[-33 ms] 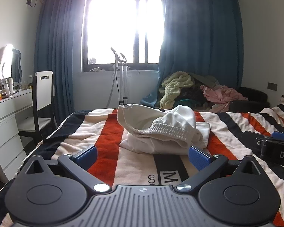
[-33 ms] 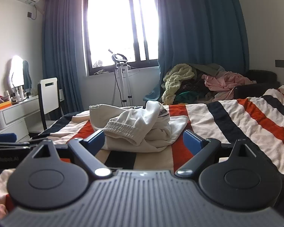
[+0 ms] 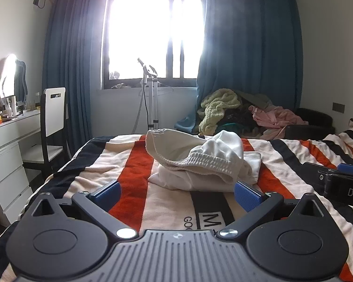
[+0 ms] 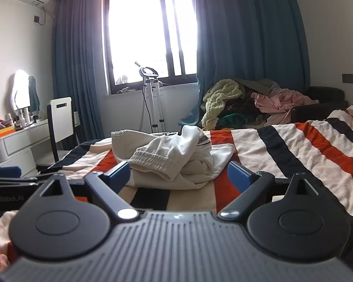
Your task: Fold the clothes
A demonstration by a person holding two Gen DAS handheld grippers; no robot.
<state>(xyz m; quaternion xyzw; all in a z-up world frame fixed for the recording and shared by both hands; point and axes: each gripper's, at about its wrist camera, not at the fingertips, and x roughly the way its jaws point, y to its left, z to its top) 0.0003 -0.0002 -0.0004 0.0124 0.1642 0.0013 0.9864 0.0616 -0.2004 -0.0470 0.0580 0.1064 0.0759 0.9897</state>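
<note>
A crumpled cream garment (image 3: 200, 162) is lying in a heap on the bed (image 3: 134, 164), whose blanket is striped in cream, orange and black; its ribbed elastic hem is facing the cameras and one folded layer is spreading flat beneath the pile. The left gripper (image 3: 177, 193) is hovering low over the blanket just short of the garment with its blue-padded jaws spread wide and nothing between them; the right gripper (image 4: 178, 175) is hovering likewise, jaws spread, with the near edge of the heap showing between its fingers but not pinched. Each gripper is showing at the edge of the other's view, the two sitting side by side. Nothing is lying on the blanket between the grippers and the garment; beyond the bed a heap of other clothes (image 3: 247, 115) is piling up on a dark seat under the blue curtains (image 3: 249, 54); a garment steamer (image 3: 150, 94) is standing before the bright window (image 3: 153, 33); at the left a white chair (image 3: 51, 117) is standing by a desk (image 3: 14, 127) carrying bottles and a lit mirror (image 3: 8, 77).
</note>
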